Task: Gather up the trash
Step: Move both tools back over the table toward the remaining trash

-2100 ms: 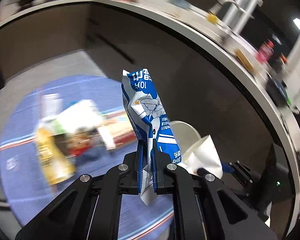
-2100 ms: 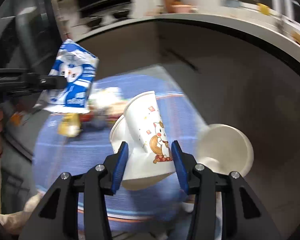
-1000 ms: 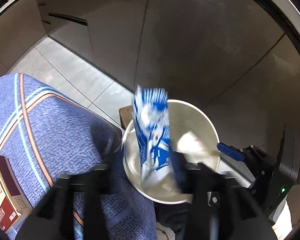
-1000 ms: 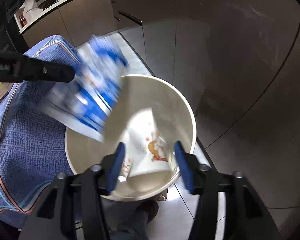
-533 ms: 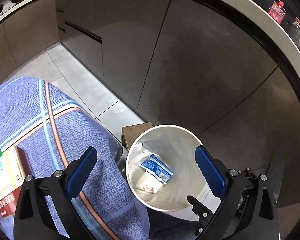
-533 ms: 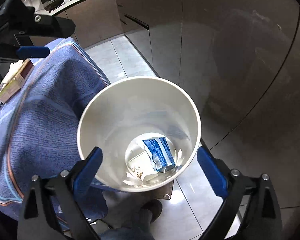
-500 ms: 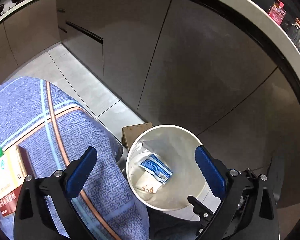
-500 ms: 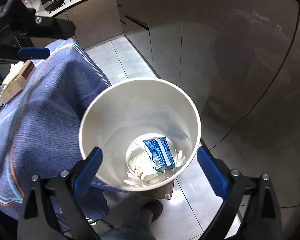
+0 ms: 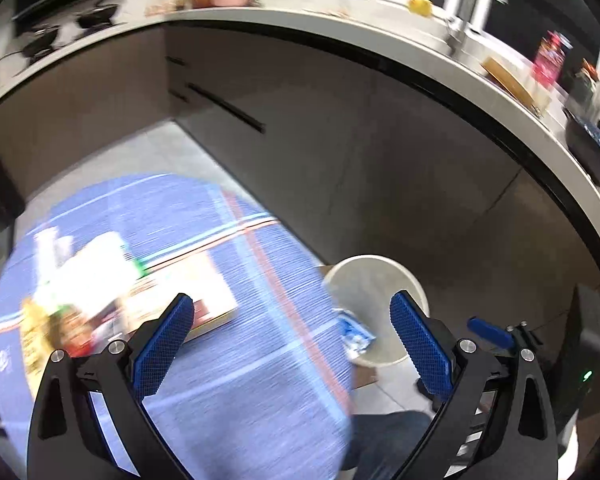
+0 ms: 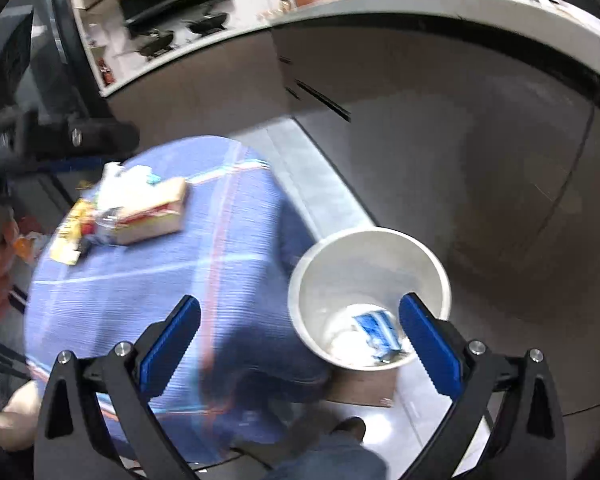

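Observation:
A white trash bin stands on the floor right of the table; it also shows in the left wrist view. A blue and white wrapper lies in it beside a white paper cup; the wrapper also shows in the left wrist view. Blurred trash, among it a flat red and tan box and a yellow packet, lies on the blue tablecloth. The same box appears in the left wrist view. My left gripper is open and empty above the table. My right gripper is open and empty, near the bin.
Grey kitchen cabinets under a white counter curve behind the table and bin. A stove with pans is at the far left. A tiled floor strip runs between table and cabinets. A brown block sits under the bin.
Both grippers have let go of the wrapper and the cup, which now lie in the bin. Both have since swung up and left, back over the table.

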A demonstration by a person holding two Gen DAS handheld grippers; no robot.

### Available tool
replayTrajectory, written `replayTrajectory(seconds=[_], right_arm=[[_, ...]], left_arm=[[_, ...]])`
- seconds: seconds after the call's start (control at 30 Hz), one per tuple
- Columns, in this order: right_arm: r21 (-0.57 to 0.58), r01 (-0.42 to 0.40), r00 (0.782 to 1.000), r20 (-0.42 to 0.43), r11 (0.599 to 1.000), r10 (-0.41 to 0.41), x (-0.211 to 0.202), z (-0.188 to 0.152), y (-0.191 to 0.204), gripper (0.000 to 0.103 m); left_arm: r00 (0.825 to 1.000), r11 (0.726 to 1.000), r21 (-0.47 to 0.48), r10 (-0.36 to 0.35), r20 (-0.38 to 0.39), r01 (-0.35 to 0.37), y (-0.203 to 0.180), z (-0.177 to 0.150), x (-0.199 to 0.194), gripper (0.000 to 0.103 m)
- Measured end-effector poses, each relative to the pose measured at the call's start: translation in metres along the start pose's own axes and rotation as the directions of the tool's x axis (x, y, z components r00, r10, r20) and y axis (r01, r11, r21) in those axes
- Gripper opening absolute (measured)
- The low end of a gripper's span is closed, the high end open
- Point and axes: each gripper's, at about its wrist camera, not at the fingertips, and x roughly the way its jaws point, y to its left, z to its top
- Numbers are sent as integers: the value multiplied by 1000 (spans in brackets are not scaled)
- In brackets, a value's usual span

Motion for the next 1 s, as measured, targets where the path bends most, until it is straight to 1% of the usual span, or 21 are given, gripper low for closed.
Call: replayTrajectory(seconds=[0.07,0.17,0.27,0.4,0.5,0.6,0.7,0.83,0.87,0.97,1.0], right_arm=[[-25,-30,1000,8,999,30,-7,4,20,100],[-63,-73,997,12,995,74,-14,7,52,100],[-98,-99,995,-1,990,100,-17,10,79,100],[-135,-139,990,-10,981,139,-15,9,112,100],[-149,-166,986,-18,975,165,-10,9,132,100],[-176,-205,979,-44,963,200,-1,6,154,100],[-205,-222,975,-48,953,217,6,4,169,100],[-219,-231,972,-91,948,215,28,7,188,100],[-218,-236,971,-98,947,219,33,9,192,100],[-234,-216,975,-96,948,199,49,20,200,100],[-235,-211,976,-98,949,193,55,25,201,100]], left_arm=[[998,998,-31,55,18,-55,24,-14,-25,95],[991,989,-76,129,28,-126,57,-30,-55,95],[984,976,-132,177,32,-172,90,-51,-76,95],[976,959,-190,218,19,-211,133,-78,-95,95],[970,949,-207,245,1,-240,154,-91,-101,95],[963,937,-226,268,-19,-265,172,-105,-103,95],[961,930,-243,275,-35,-275,185,-116,-103,95],[965,935,-243,258,-43,-260,200,-128,-101,95],[967,938,-234,250,-58,-256,203,-130,-100,94],[975,944,-243,214,-68,-224,214,-130,-96,89],[978,946,-248,197,-71,-209,218,-129,-94,85]])
